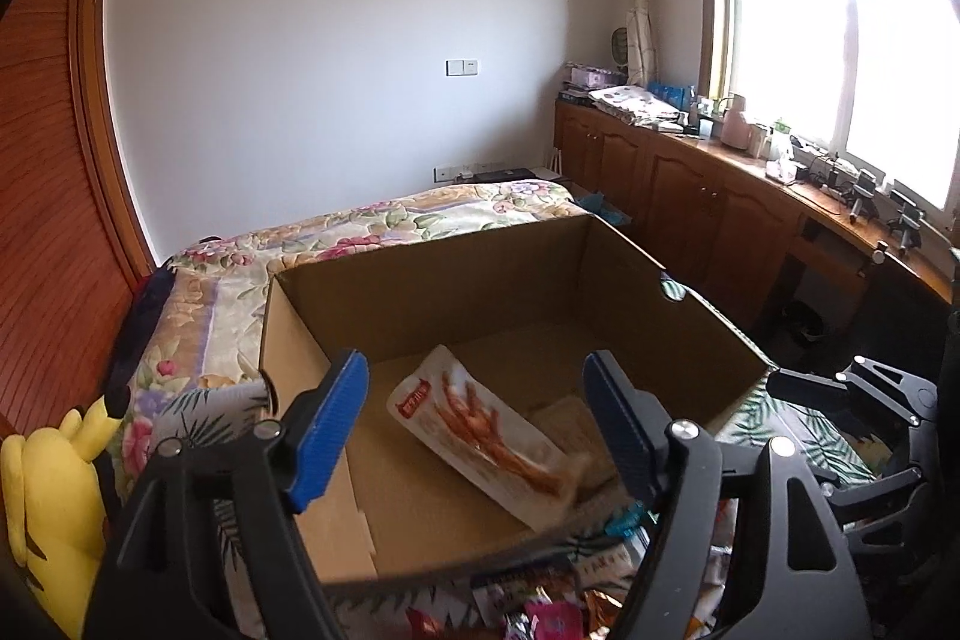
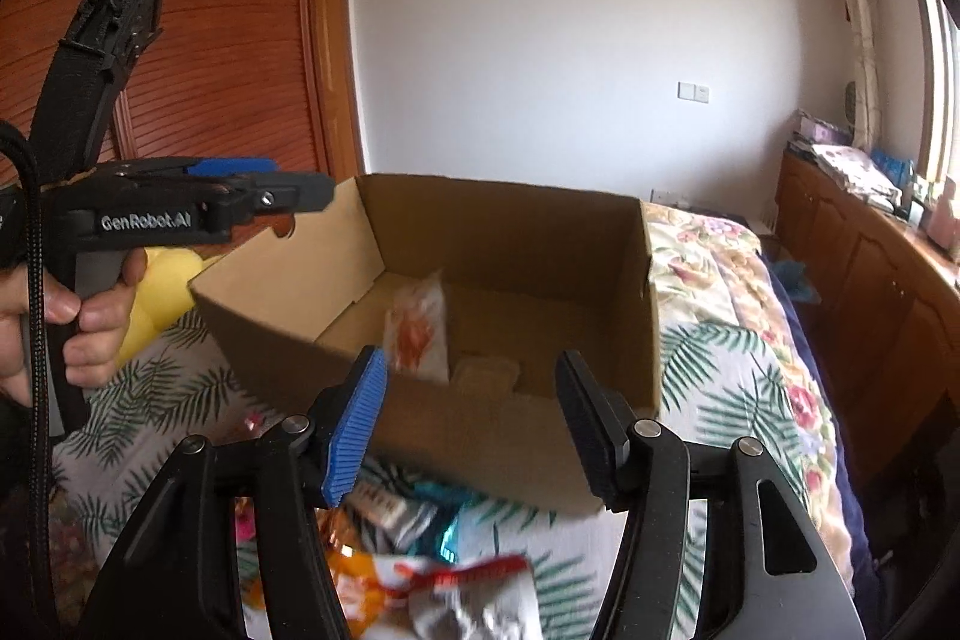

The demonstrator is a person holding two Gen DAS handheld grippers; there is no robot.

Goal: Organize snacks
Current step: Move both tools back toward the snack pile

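Note:
An open cardboard box (image 1: 450, 292) stands on the bed. Inside it a white snack packet with an orange picture (image 1: 480, 430) lies slanted beside a beige packet (image 1: 570, 421). My left gripper (image 1: 477, 364) hovers open over the box's near edge with nothing between its blue pads. The right wrist view shows the same box (image 2: 510, 232) and white packet (image 2: 420, 334). My right gripper (image 2: 471, 358) is open and empty in front of the box's near wall. A pile of loose snack packets (image 2: 468, 592) lies on the bedspread below it. A hand holds the left gripper (image 2: 300, 193) by the box's left corner.
A yellow plush toy (image 1: 48, 496) sits left of the box. The floral bedspread (image 1: 420, 214) stretches behind it to the wall. Wooden cabinets (image 1: 690, 196) with clutter on top run under the window on the right. Wooden wardrobe doors (image 2: 228, 40) stand on the left.

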